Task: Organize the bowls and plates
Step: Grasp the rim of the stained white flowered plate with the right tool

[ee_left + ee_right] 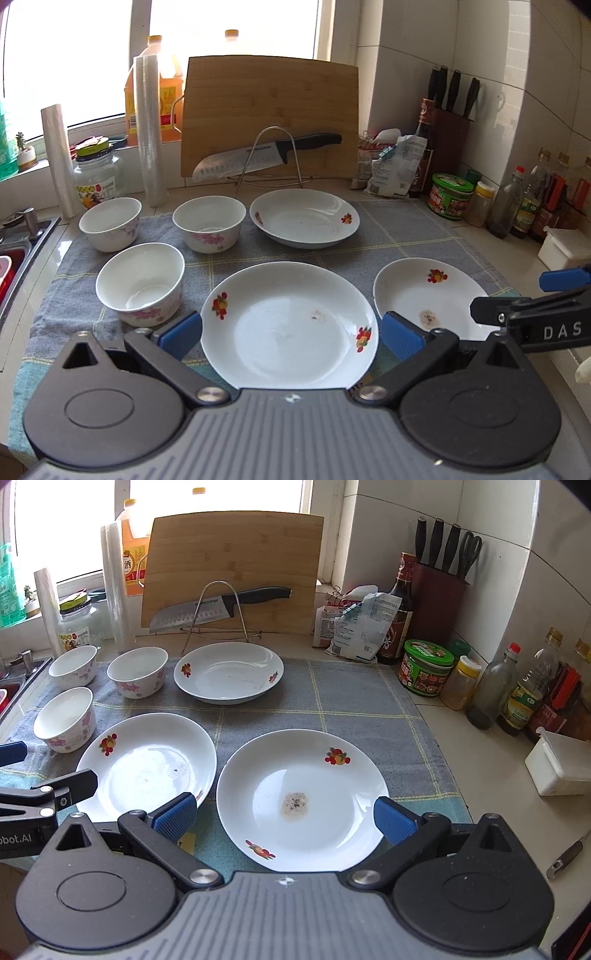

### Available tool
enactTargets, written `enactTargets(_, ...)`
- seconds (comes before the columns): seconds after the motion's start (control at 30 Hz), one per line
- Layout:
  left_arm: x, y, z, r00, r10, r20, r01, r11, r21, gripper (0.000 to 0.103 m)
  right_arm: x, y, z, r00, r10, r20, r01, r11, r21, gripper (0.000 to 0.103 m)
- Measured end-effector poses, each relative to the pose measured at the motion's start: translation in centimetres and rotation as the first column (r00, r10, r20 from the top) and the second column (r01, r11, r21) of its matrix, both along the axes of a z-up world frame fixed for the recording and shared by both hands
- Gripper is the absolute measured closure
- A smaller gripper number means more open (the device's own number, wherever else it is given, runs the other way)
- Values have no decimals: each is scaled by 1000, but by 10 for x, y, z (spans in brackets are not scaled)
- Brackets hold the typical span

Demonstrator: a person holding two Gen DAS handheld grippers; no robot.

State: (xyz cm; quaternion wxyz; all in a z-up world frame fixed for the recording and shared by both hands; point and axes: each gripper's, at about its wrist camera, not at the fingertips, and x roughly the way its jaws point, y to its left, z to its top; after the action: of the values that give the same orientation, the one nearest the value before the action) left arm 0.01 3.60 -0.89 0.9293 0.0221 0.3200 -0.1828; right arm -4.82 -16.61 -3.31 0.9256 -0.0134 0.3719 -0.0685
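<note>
Plates flat, rims up, tongs spread

A: Cloth covers the counter, mid-frame. Three plates on it: near left plate, near right plate, far plate behind them at centre.

B: Bowls?

A: Three, left side of frame. Two in a back row, back left bowl and back right bowl, left of the far plate. Front bowl just left of the near left plate.

B: Behind the cloth?

A: Cutting board upright, top centre; knife on a wire rack before it. Bottles at right edge.
</note>
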Motion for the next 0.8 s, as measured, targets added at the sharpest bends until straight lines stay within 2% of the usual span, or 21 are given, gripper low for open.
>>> enactTargets(0.07, -1, -1, -3, 999, -32, 0, 32, 999, -17, 1, -1, -6, 0, 1000, -9, 5, 9, 1000, 0, 0)
enactTargets(0.23, -6, -20, -14, 993, -119, -8, 120, 992, 28, 1, 2, -26, -5, 999, -51, -9, 51, 999, -4, 0)
enactTargets(0.43, -14, -41, -31, 978, -207, -29, 207, 978, 17, 1, 10, -55, -16, 998, -60, -25, 60, 998, 25, 0)
enactTargets(0.6, -20, -65, -44, 962, -271, -36, 272, 962, 36, 1, 21, -75, -27, 999, -16, -42, 17, 999, 38, 0)
enactTargets(0.8, -25, -98, -57, 944, -325, -53, 328, 943, 62, 1, 34, -96, -32, 998, 64, -23, -62, 994, 94, 0)
